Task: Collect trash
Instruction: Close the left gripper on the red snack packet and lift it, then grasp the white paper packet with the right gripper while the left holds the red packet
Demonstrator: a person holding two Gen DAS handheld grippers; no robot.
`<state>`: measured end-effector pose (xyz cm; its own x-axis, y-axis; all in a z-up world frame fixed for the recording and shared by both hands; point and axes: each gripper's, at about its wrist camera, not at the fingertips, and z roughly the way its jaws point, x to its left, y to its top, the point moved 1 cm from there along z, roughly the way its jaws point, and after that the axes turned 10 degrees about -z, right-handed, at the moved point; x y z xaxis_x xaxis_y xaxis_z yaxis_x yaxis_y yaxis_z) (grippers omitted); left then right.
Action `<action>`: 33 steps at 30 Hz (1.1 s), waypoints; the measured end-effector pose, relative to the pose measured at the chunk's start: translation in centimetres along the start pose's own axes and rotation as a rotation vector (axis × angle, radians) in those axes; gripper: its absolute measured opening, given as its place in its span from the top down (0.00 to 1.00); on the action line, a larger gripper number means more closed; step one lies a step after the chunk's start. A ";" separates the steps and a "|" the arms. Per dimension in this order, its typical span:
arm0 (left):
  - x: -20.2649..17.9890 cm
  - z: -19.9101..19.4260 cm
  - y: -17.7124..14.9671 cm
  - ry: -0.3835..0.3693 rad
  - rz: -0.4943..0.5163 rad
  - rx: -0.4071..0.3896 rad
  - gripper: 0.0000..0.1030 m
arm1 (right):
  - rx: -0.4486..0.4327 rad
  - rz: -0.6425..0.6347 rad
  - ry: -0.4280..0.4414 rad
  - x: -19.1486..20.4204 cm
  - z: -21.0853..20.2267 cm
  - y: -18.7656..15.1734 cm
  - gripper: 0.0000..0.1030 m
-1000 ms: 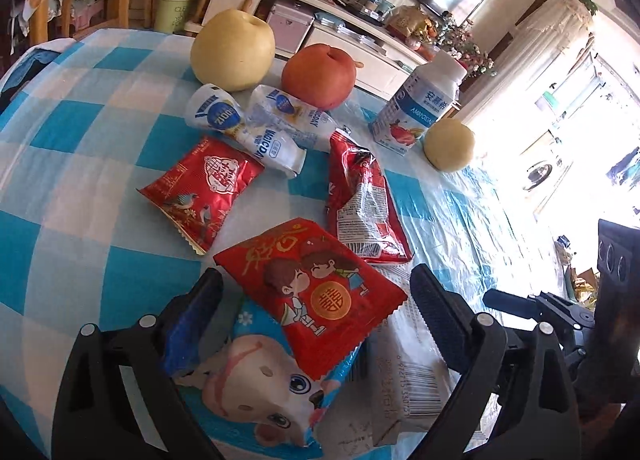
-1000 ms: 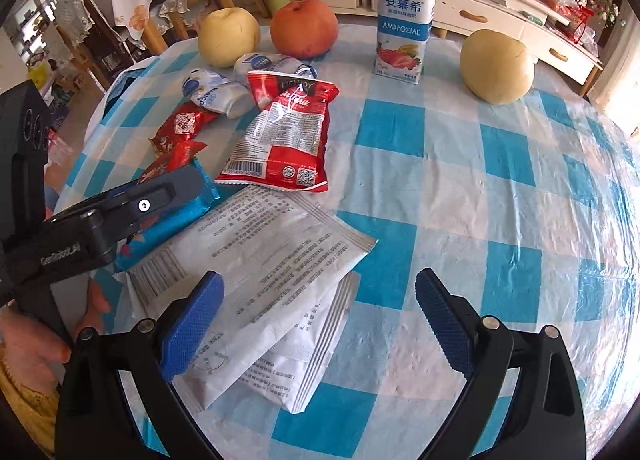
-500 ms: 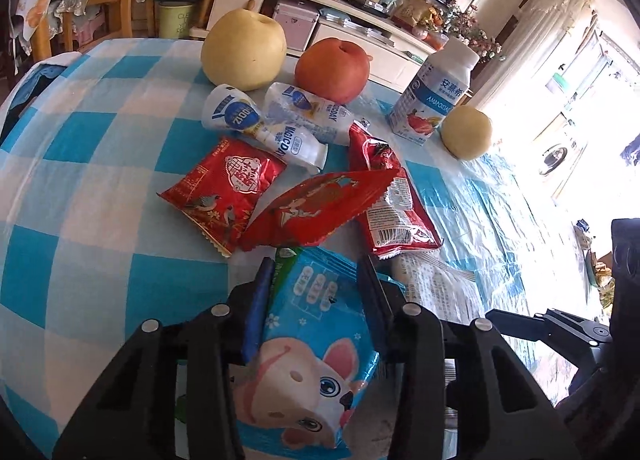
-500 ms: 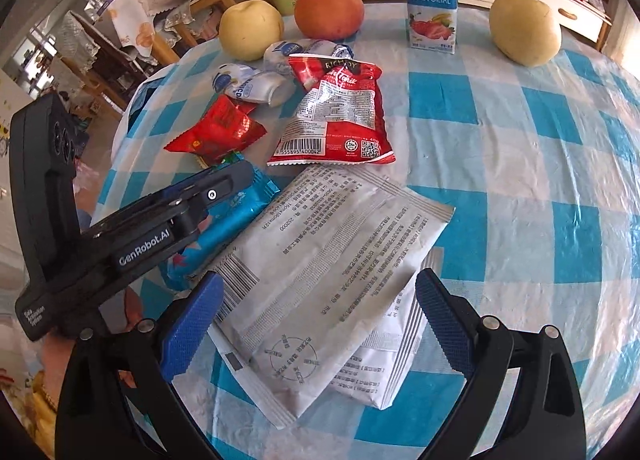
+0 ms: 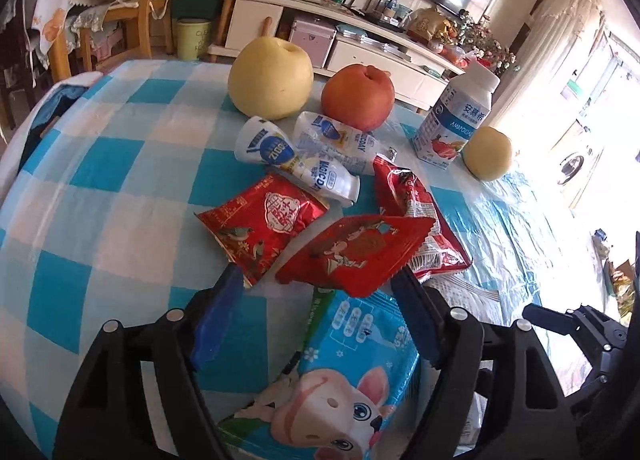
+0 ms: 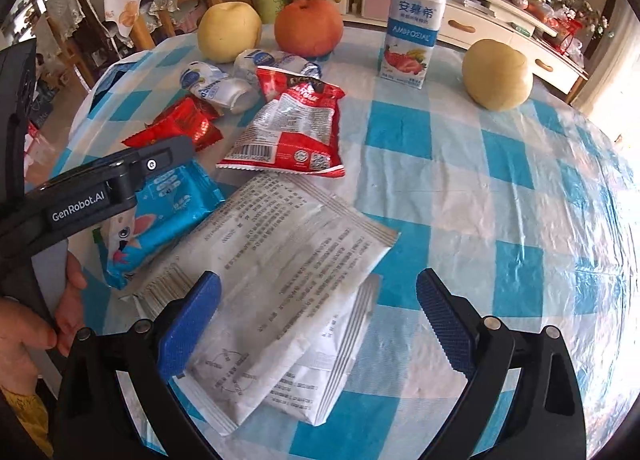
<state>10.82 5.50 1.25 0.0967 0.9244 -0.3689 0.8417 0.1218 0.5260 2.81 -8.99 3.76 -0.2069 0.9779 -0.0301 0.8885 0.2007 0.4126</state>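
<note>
My left gripper hovers low over a blue wet-wipe pack with a cartoon animal. Its jaws are opening; the pack lies between them and the pads do not press on it. A red cartoon wrapper rests on the pack's far edge. Beyond lie a red bird-print packet, a red-and-silver snack bag and two crushed white bottles. My right gripper stands open above two overlapping white pouches. The blue pack lies left of them, under the left gripper's finger.
On the blue-checked tablecloth stand a yellow pear, a red apple, a yogurt bottle and a second pear. A hand holds the left gripper. Chairs and a low cabinet stand behind the table.
The left jaws narrowed onto the blue pack, then spread again. The red cartoon wrapper slid off the pack's top to its far edge. The right gripper hardly moved.
</note>
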 end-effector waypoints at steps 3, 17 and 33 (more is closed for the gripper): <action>-0.9 0.2 0.2 0.047 0.081 -0.036 0.28 | -0.001 0.053 0.065 -0.6 0.0 -0.1 0.07; -0.4 -0.6 0.8 0.030 0.089 -0.093 0.73 | -0.085 0.138 0.186 0.3 -0.4 0.0 0.31; 1.6 -3.5 0.6 -0.020 0.012 -0.114 0.74 | -0.151 0.033 0.195 1.7 -2.8 0.4 0.14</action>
<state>9.64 8.36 3.70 0.1180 0.9190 -0.3763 0.7747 0.1519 0.6138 1.68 -7.39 6.44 -0.2673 0.9509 0.1560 0.8279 0.1438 0.5421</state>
